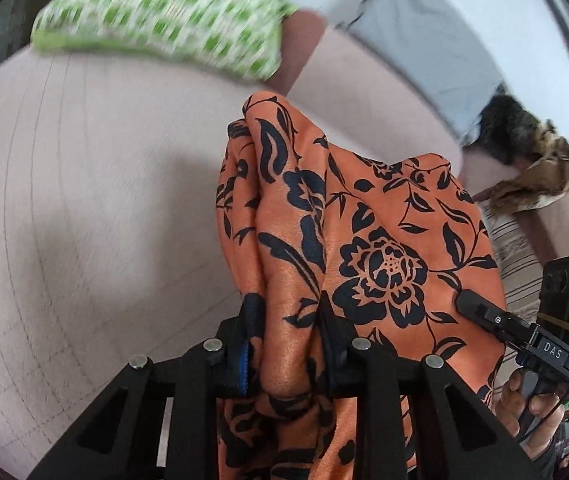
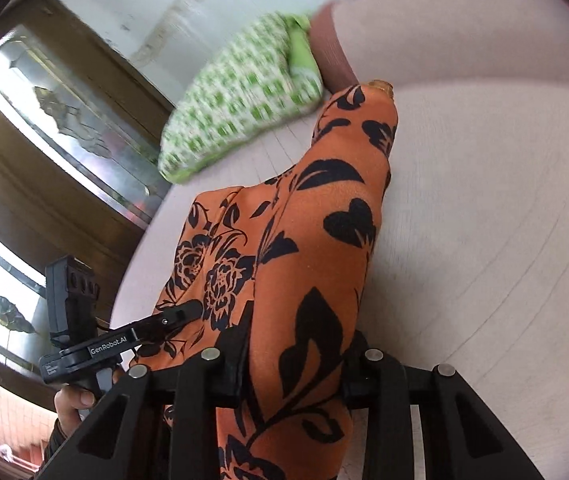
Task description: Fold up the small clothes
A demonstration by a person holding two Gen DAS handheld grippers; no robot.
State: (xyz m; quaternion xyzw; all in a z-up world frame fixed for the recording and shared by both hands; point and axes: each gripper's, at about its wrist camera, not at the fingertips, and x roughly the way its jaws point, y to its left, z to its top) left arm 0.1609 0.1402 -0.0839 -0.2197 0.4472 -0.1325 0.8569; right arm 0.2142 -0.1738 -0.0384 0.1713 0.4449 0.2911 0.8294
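An orange garment with a black flower print (image 1: pixel 364 248) hangs bunched between both grippers above a pale pink bed (image 1: pixel 84 200). My left gripper (image 1: pixel 288 320) is shut on a thick fold of it. In the left wrist view the right gripper (image 1: pixel 472 304) pinches the cloth's right edge. In the right wrist view my right gripper (image 2: pixel 296 340) is shut on a fold of the same garment (image 2: pixel 324 220), and the left gripper (image 2: pixel 180 312) grips its left edge. The cloth hides most of the fingertips.
A green and white checked pillow (image 1: pixel 164 12) lies at the head of the bed, also in the right wrist view (image 2: pixel 244 96). A grey pillow (image 1: pixel 424 40) and a brown crumpled cloth (image 1: pixel 536 176) lie at right. A wooden glazed door (image 2: pixel 64 120) stands beside the bed.
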